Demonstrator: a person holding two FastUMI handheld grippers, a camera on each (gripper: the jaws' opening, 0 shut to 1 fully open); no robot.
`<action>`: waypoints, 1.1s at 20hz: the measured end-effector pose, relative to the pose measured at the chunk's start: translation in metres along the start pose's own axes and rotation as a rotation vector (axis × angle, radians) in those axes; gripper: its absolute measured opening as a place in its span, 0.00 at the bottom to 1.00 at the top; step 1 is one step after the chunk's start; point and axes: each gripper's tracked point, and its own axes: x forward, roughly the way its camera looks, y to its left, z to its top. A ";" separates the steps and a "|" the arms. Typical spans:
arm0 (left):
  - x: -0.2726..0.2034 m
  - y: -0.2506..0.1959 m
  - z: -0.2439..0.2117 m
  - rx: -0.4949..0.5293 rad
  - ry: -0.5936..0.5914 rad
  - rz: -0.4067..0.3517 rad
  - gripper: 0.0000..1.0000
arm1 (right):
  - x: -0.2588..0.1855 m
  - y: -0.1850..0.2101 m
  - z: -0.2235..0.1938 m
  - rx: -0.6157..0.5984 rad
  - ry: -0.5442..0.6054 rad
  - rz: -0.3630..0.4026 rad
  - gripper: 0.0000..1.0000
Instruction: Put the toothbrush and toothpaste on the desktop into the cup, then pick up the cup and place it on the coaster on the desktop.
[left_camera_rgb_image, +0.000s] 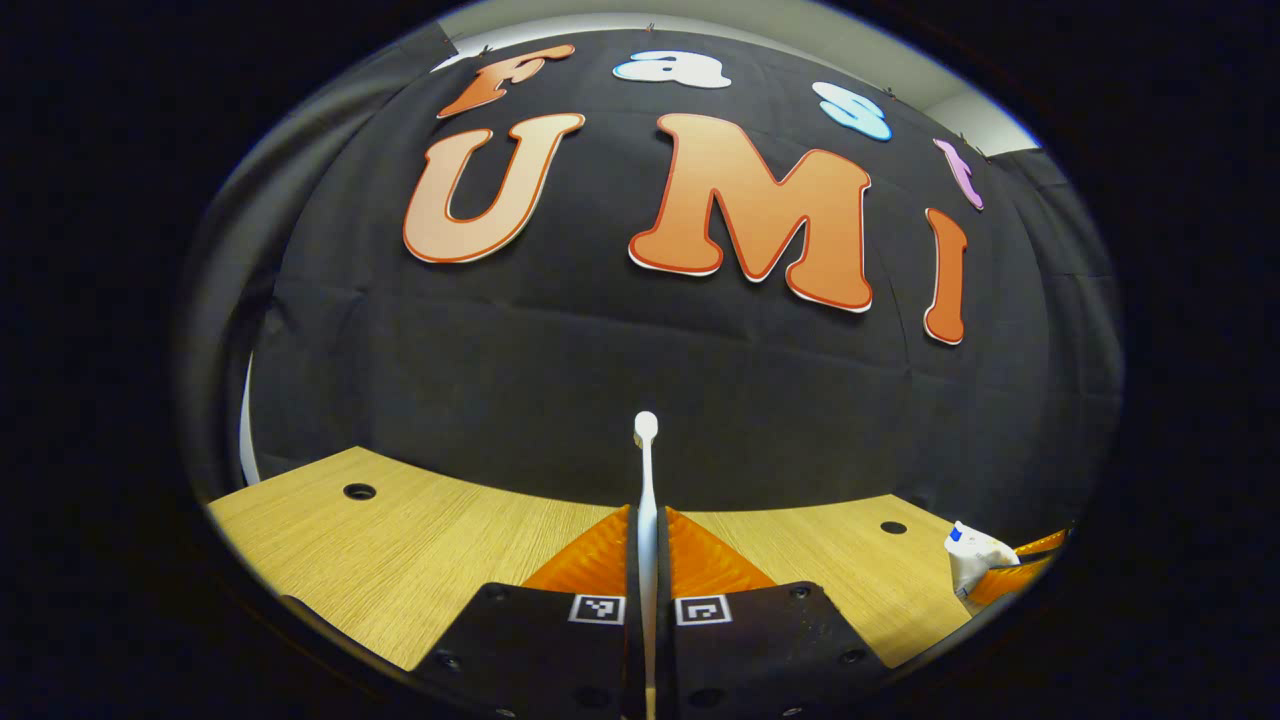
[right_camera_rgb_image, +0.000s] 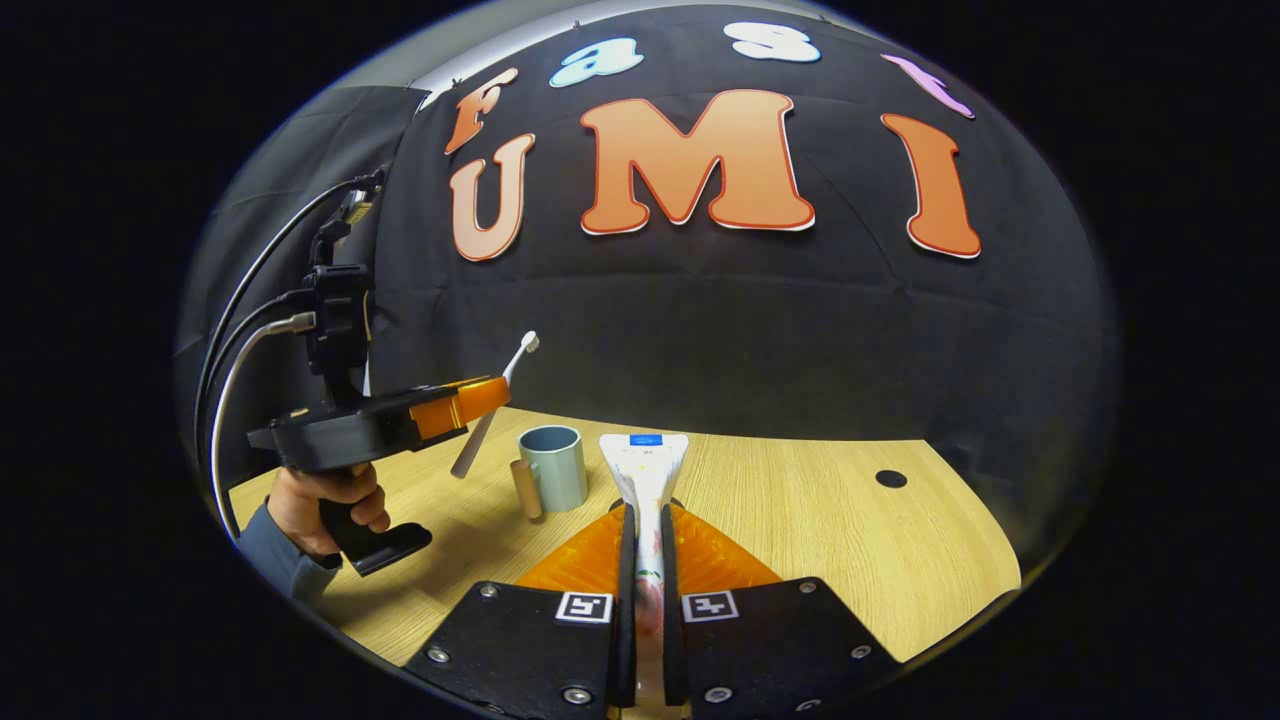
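A white toothbrush (left_camera_rgb_image: 646, 470) stands up between the fingers of my left gripper (left_camera_rgb_image: 647, 520), which is shut on its handle, head upward. In the right gripper view that left gripper (right_camera_rgb_image: 492, 393) hovers above the desk just left of the cup, the toothbrush (right_camera_rgb_image: 522, 352) tilted in it. The grey-blue cup (right_camera_rgb_image: 555, 465) with a wooden handle stands upright on the desk. My right gripper (right_camera_rgb_image: 648, 520) is shut on a white toothpaste tube (right_camera_rgb_image: 646, 462), just right of the cup and nearer to me. The toothpaste (left_camera_rgb_image: 972, 557) also shows at the right edge of the left gripper view.
The light wooden desk (right_camera_rgb_image: 820, 540) has round cable holes (right_camera_rgb_image: 890, 479) (left_camera_rgb_image: 358, 491). A hand and sleeve (right_camera_rgb_image: 325, 505) hold the left gripper's grip, with cables rising behind it. The black cloth wall closes the back.
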 end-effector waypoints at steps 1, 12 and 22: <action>0.007 -0.001 0.005 0.006 -0.017 -0.007 0.04 | 0.002 -0.001 0.003 0.005 -0.004 -0.003 0.11; 0.085 -0.010 0.026 0.047 -0.130 -0.068 0.04 | 0.035 0.001 0.021 -0.010 -0.040 -0.015 0.11; 0.119 -0.009 -0.028 0.051 0.011 -0.072 0.04 | 0.044 0.013 0.012 -0.022 -0.014 -0.017 0.11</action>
